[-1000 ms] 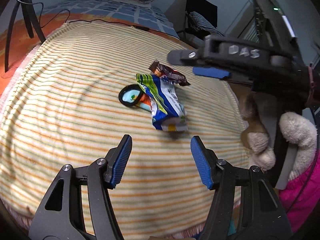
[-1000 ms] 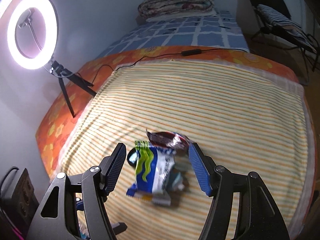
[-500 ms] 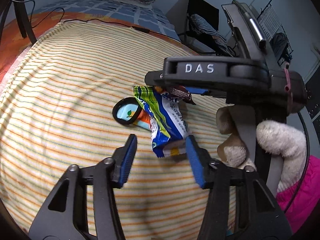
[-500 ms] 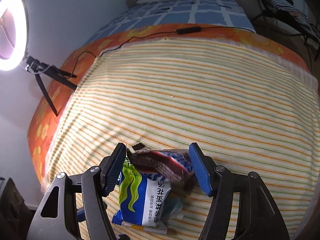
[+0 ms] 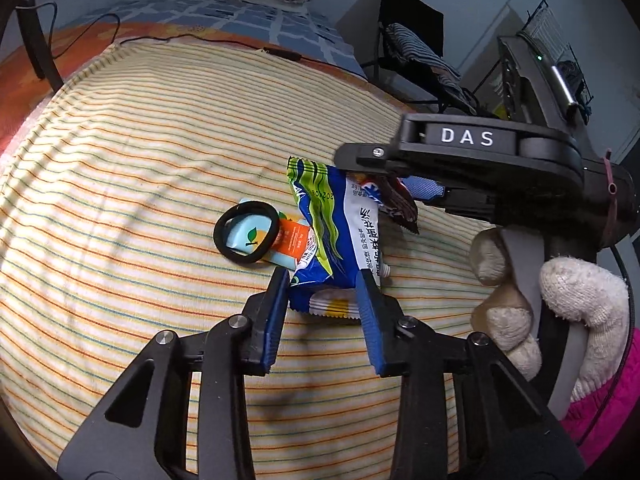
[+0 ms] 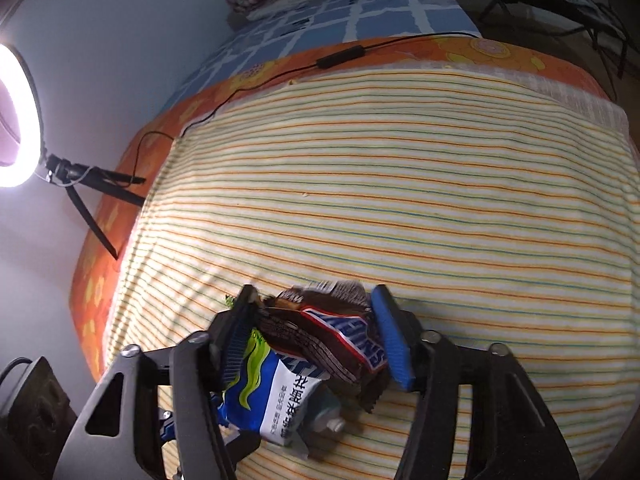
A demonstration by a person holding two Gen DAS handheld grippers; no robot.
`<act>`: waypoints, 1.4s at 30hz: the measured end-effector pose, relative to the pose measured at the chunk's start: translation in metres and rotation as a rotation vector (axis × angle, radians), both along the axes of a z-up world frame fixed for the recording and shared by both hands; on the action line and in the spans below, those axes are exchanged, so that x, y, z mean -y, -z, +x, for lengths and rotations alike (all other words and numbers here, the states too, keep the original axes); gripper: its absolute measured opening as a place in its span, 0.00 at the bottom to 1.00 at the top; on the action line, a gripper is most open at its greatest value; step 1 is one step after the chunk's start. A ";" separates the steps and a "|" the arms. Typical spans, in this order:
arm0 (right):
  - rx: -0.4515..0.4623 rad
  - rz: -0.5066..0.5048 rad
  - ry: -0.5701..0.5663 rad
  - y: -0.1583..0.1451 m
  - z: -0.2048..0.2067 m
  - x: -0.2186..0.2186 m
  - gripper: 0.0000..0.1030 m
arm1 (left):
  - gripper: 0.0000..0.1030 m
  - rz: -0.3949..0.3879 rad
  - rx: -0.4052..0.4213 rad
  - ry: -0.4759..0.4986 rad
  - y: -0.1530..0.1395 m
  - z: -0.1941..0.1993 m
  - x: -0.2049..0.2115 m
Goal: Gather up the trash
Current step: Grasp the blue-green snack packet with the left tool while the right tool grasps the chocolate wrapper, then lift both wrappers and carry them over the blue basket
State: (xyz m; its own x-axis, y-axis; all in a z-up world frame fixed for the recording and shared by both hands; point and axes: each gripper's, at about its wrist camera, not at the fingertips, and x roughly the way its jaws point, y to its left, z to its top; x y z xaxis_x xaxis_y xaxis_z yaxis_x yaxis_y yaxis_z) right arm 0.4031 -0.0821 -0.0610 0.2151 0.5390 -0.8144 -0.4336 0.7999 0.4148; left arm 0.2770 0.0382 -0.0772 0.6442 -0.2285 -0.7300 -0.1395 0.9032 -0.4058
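On the striped bed (image 5: 140,152), I'm closing both hand-held grippers: left hand-held gripper (image 5: 324,284) pinching the blue-green packet (image 5: 340,236), right hand-held gripper (image 6: 316,320) squeezing the brown candy wrapper (image 6: 332,332). Nothing lifted or binned yet; orange sachet (image 5: 294,240) remaining.
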 end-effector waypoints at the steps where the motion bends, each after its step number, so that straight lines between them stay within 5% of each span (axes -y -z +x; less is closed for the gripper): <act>1: -0.001 0.008 0.008 0.000 0.000 0.002 0.48 | 0.33 0.006 0.001 0.000 0.000 0.000 0.001; 12: 0.011 0.073 0.046 -0.007 -0.002 0.026 0.17 | 0.23 0.034 0.014 0.007 -0.004 -0.013 0.004; 27: 0.061 0.133 0.047 -0.030 -0.035 0.056 0.16 | 0.20 0.024 0.048 -0.002 -0.025 -0.065 -0.013; 42: 0.128 0.134 -0.015 -0.060 -0.127 0.073 0.16 | 0.20 0.093 0.056 0.019 -0.051 -0.153 -0.005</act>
State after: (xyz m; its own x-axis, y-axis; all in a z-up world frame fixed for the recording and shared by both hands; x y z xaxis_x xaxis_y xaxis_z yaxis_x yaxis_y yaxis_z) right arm 0.2764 -0.1556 -0.0006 0.3034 0.6446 -0.7018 -0.5010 0.7344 0.4579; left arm 0.1244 0.0433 -0.0258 0.6808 -0.1743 -0.7114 -0.1012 0.9396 -0.3270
